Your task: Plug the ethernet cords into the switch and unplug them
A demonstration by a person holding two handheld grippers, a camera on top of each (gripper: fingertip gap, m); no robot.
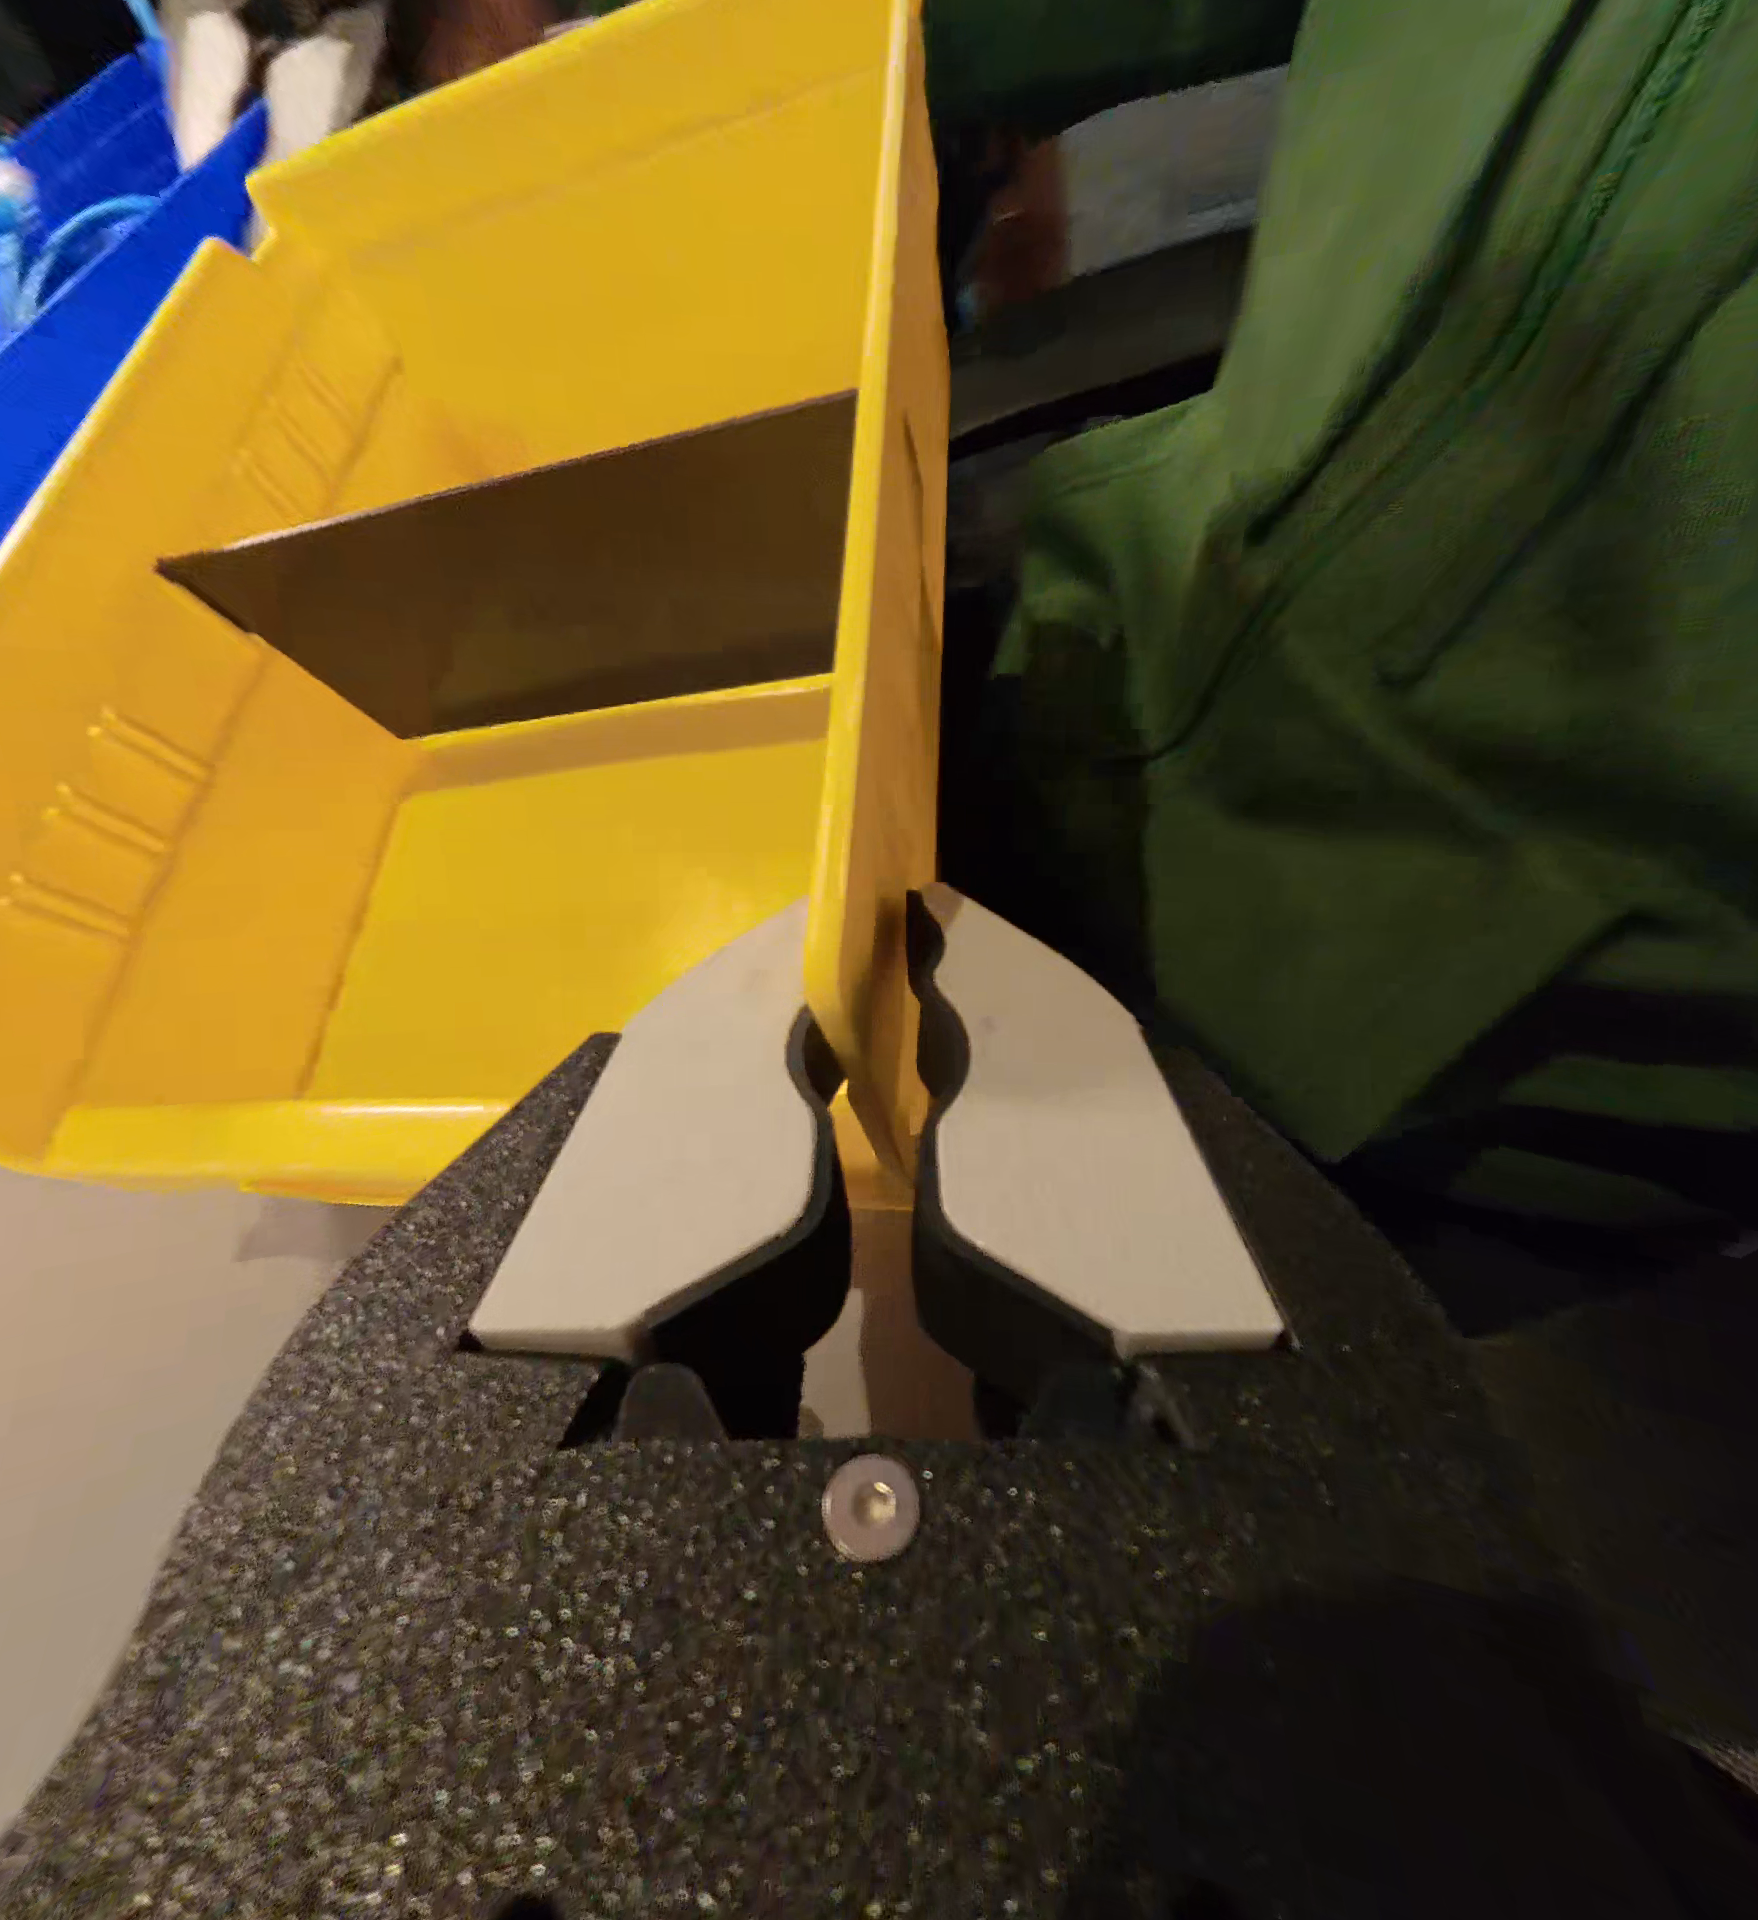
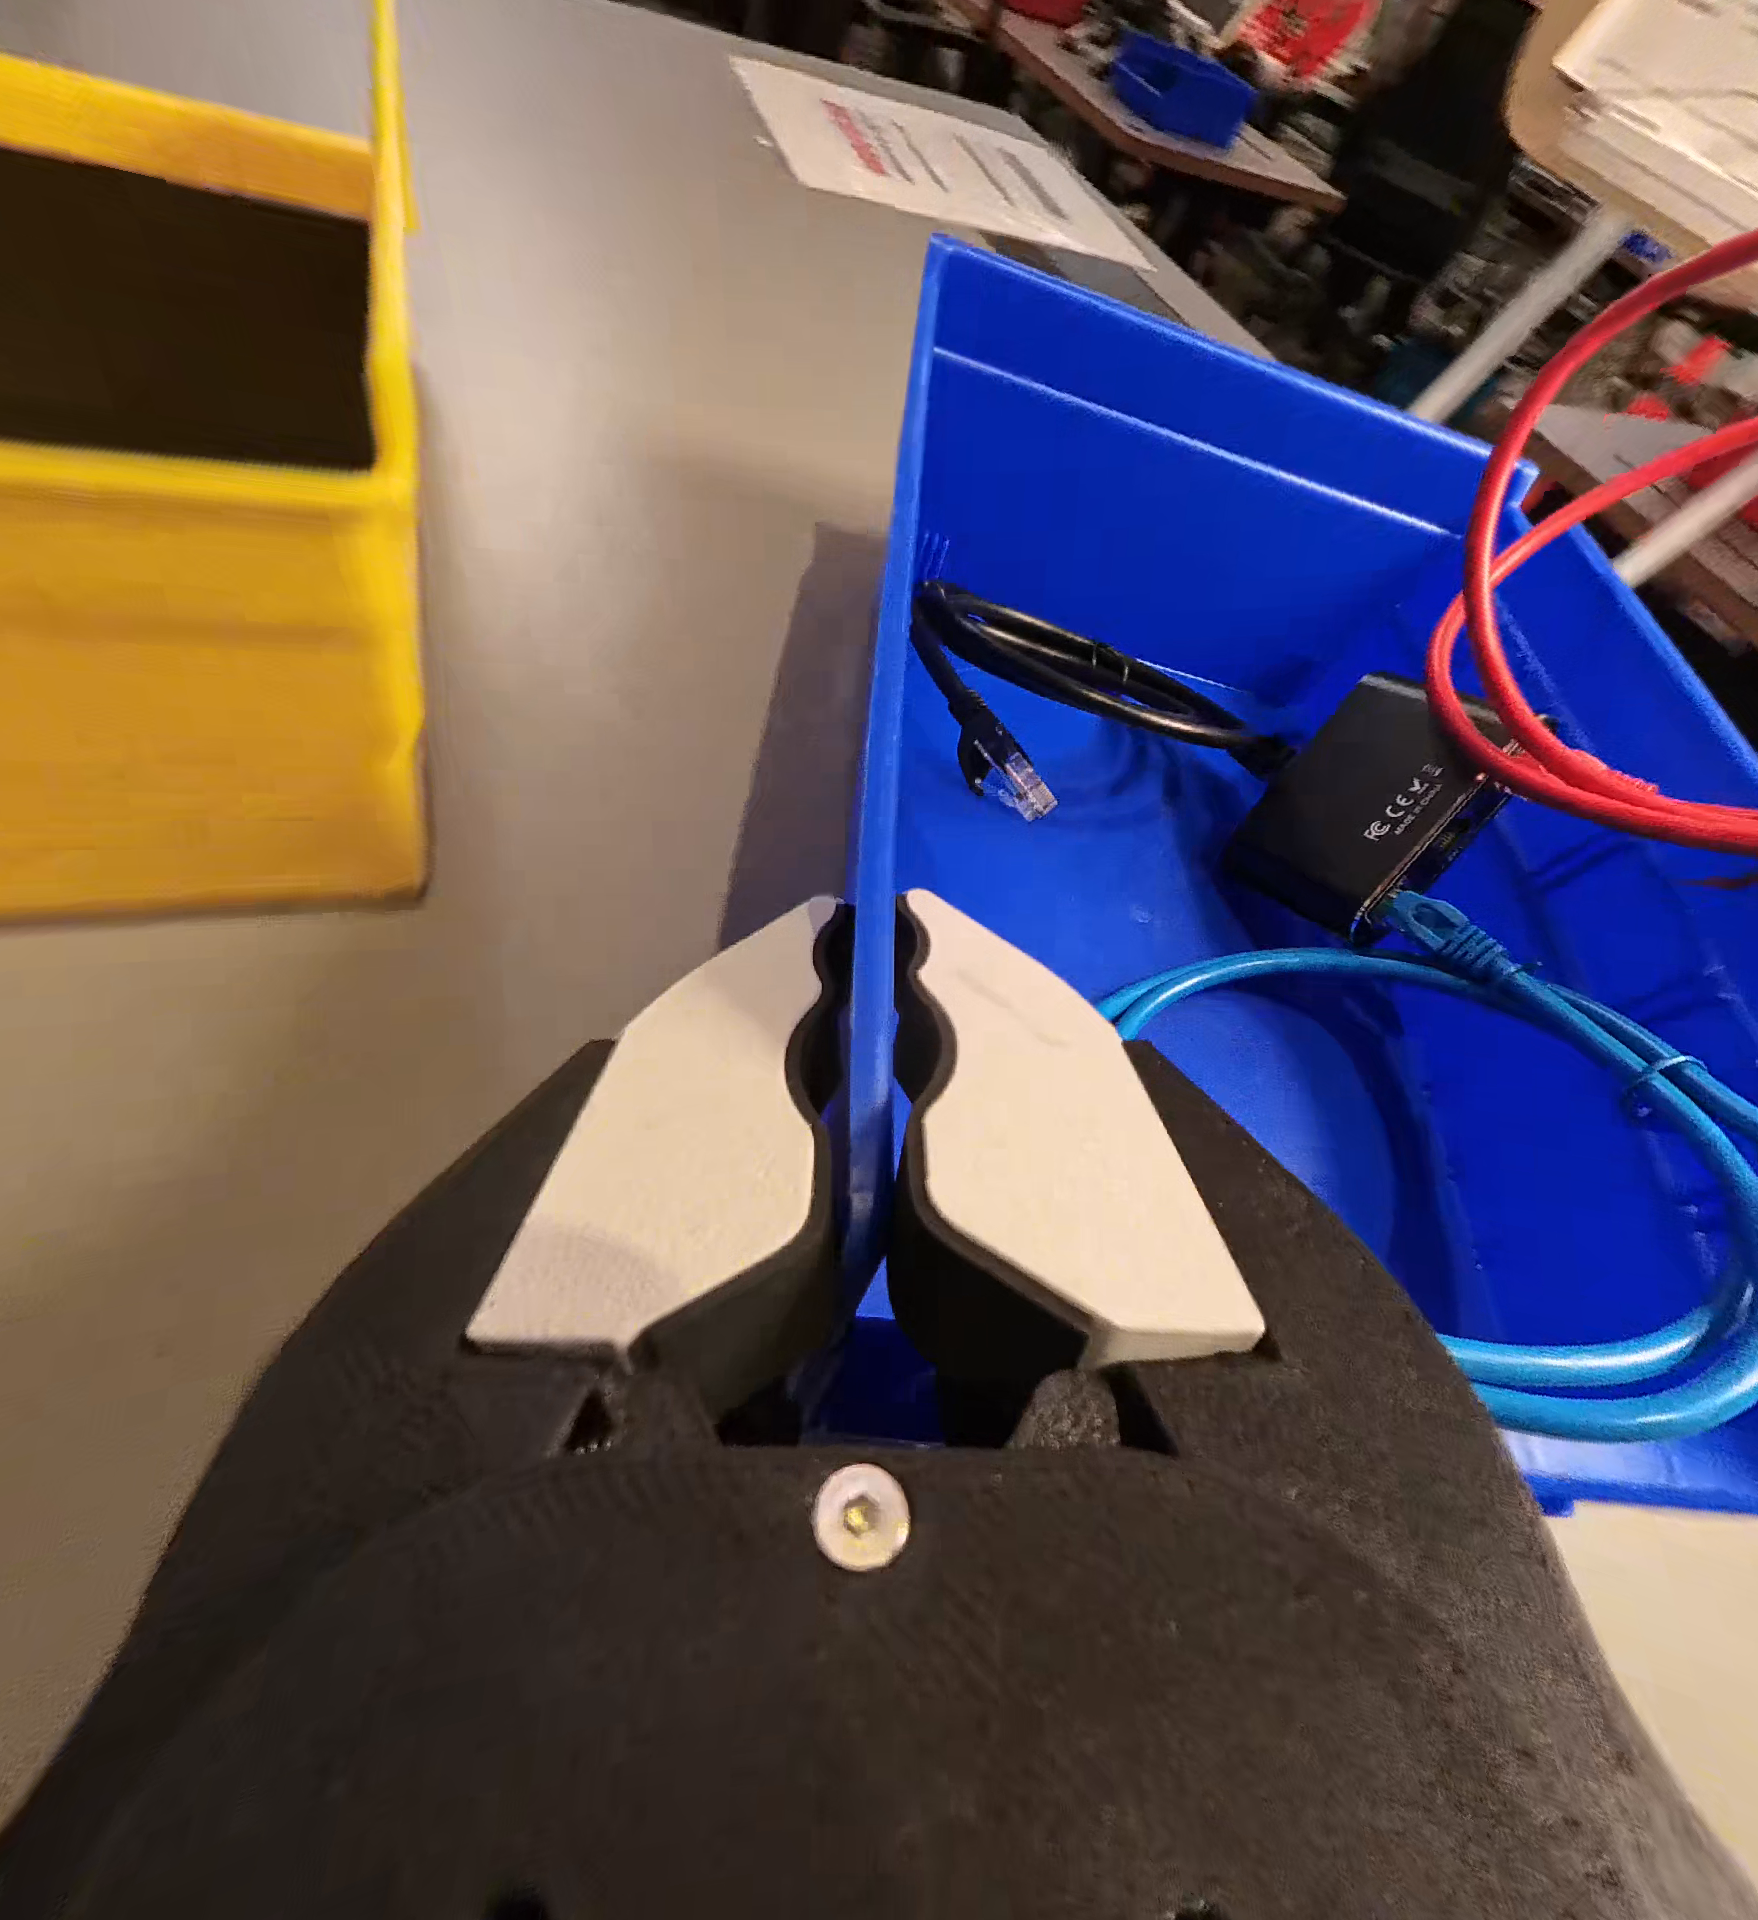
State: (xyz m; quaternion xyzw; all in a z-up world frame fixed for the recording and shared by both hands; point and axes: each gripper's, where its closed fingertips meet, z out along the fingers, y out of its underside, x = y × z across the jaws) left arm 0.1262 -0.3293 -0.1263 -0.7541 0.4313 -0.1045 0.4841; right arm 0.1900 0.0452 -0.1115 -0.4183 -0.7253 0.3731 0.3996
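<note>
We find the left gripper (image 1: 870, 1049) nipped on the yellow bin (image 1: 584, 312) wall and the right gripper (image 2: 870, 1049) on the blue bin (image 2: 1218, 457) wall, so a jerk may tip that bin, spilling the switch (image 2: 1363, 800) and cords (image 2: 1623, 1340) inside it.

The right tool (image 2: 873, 914) is clamped on the left wall of a blue bin (image 2: 1197, 457) on the grey counter (image 2: 626, 436). Inside lie a black switch (image 2: 1363, 800), a black cord (image 2: 1051, 665), a light-blue cord (image 2: 1623, 1340) plugged into the switch, and a red cord (image 2: 1498, 582) looping above it. A yellow bin (image 2: 168, 675) stands to the left.

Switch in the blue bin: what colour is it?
Black; the switch shows best in the right wrist view.
</note>
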